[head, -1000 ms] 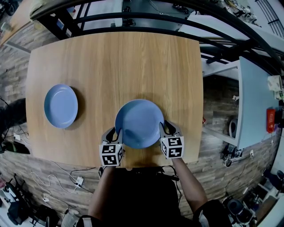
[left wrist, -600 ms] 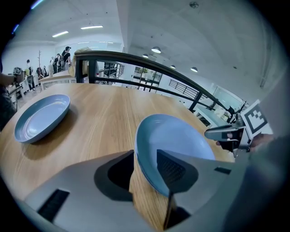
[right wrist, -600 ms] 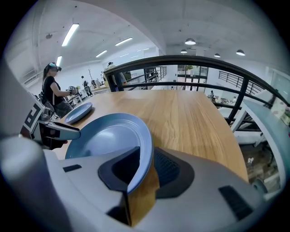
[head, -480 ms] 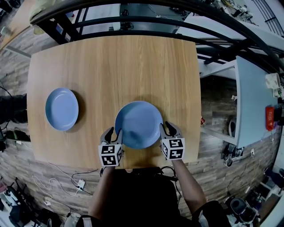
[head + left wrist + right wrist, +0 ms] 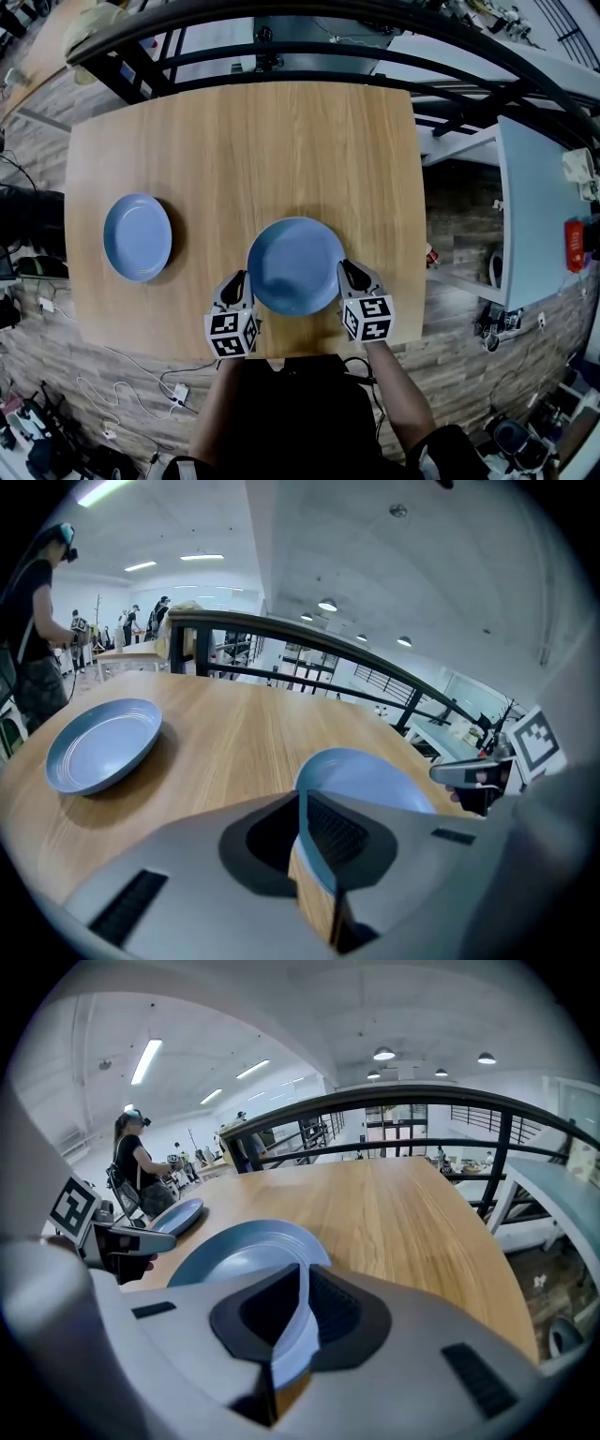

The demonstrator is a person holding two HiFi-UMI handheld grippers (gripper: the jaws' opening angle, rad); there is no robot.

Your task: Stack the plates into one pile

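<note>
A blue plate point(image 5: 295, 265) lies near the front edge of the wooden table point(image 5: 244, 141). My left gripper point(image 5: 236, 281) has the plate's left rim between its jaws, which are closing and pinch it. My right gripper point(image 5: 349, 272) is closing the same way on the right rim. In the left gripper view the plate's point(image 5: 366, 771) edge runs between the jaws of the left gripper point(image 5: 305, 855). The right gripper view shows the rim of the plate point(image 5: 234, 1255) caught in the right gripper point(image 5: 291, 1335). A second blue plate point(image 5: 138, 237) point(image 5: 101, 742) point(image 5: 178, 1213) sits alone at the table's left.
A black railing point(image 5: 281, 42) curves past the table's far edge. A pale blue table point(image 5: 539, 216) stands to the right across a gap. Cables point(image 5: 122, 389) lie on the floor at the front left. A person point(image 5: 33, 630) stands beyond the left plate.
Both grippers' jaws have drawn in on the near plate's rim, one on each side. The plate and the far plate hold their places on the table.
</note>
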